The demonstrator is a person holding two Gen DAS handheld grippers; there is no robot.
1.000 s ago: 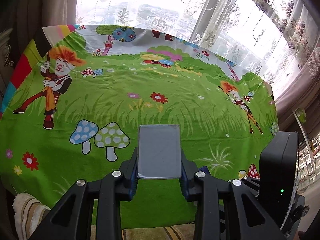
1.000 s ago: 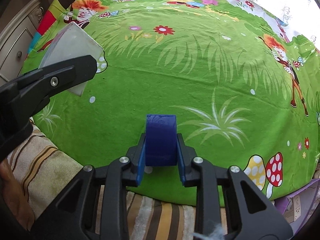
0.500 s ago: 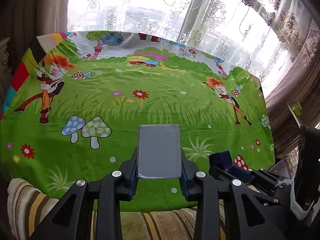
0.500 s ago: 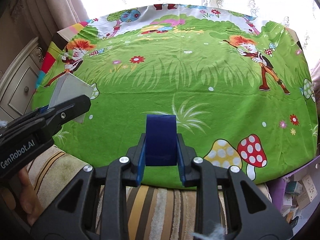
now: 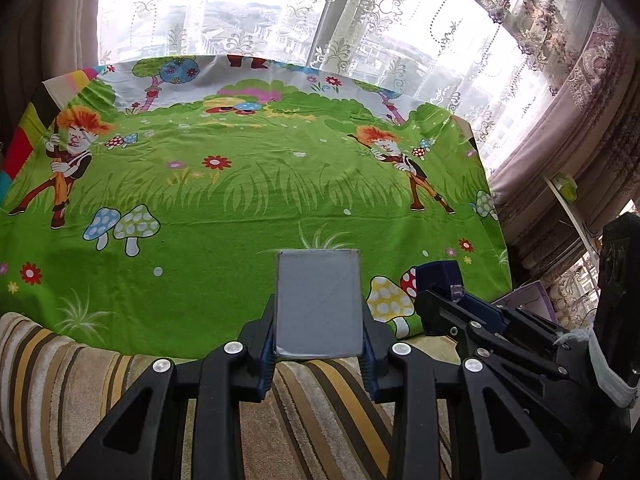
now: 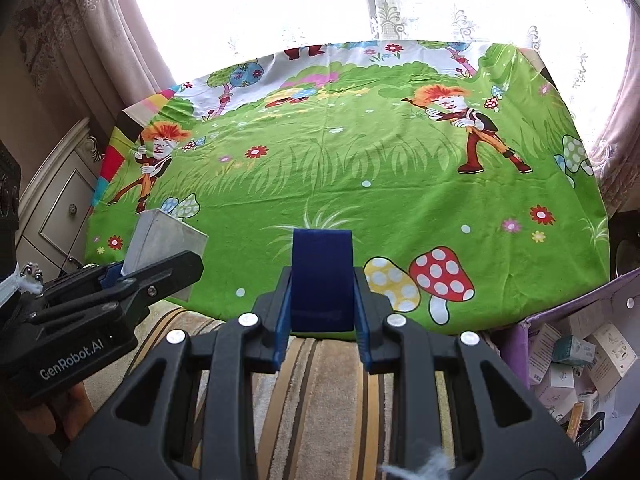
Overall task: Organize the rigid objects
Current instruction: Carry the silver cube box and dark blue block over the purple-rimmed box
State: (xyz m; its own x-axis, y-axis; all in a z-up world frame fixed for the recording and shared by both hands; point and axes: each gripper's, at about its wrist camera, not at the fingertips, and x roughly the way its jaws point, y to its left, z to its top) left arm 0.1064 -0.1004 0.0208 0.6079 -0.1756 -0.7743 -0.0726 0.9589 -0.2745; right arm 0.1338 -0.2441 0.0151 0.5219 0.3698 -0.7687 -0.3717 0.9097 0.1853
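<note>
Both tools pulled back past cloth edge (image 5: 160, 354) — left tool (image 5: 319, 308) clamps grey box (image 5: 319, 304), right tool (image 6: 322, 284) blue block (image 6: 322, 276).

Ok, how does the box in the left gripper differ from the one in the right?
The grey box in the left gripper is pale, matte grey; the blue box in the right gripper is dark navy. The grey box looks wider across its gripper than the blue box, which looks narrower. Both are plain rectangular boxes clamped by their sides, held above the near edge of the green cartoon sheet.
</note>
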